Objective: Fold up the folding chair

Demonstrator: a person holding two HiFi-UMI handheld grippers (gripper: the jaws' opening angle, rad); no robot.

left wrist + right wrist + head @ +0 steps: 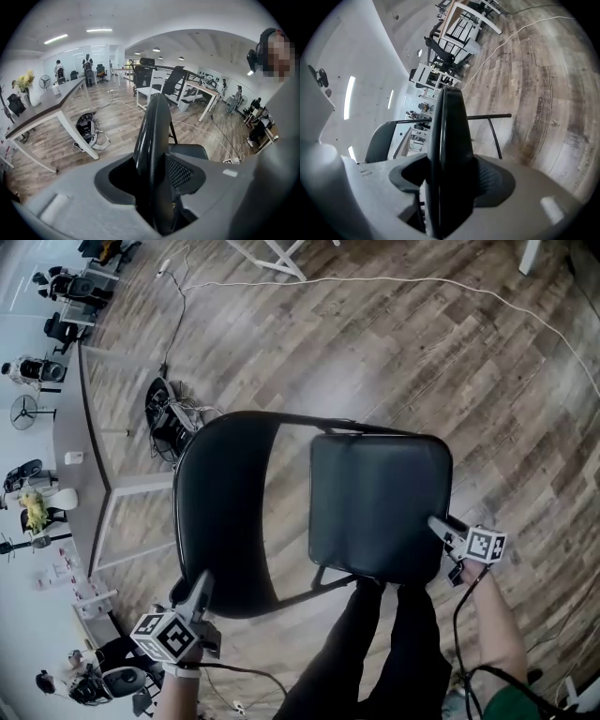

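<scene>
A black folding chair stands on the wood floor below me. In the head view its curved backrest is at the left and its padded seat at the right. My left gripper is shut on the near edge of the backrest. The left gripper view shows that backrest edge-on, rising between the jaws of the left gripper. My right gripper is shut on the seat's near right corner. In the right gripper view the seat stands edge-on inside the right gripper, with the backrest behind it at the left.
My legs in dark trousers stand just behind the chair. A black bag with cables lies under a long grey table at the left. A white cable runs across the floor beyond the chair. Desks and office chairs stand farther off.
</scene>
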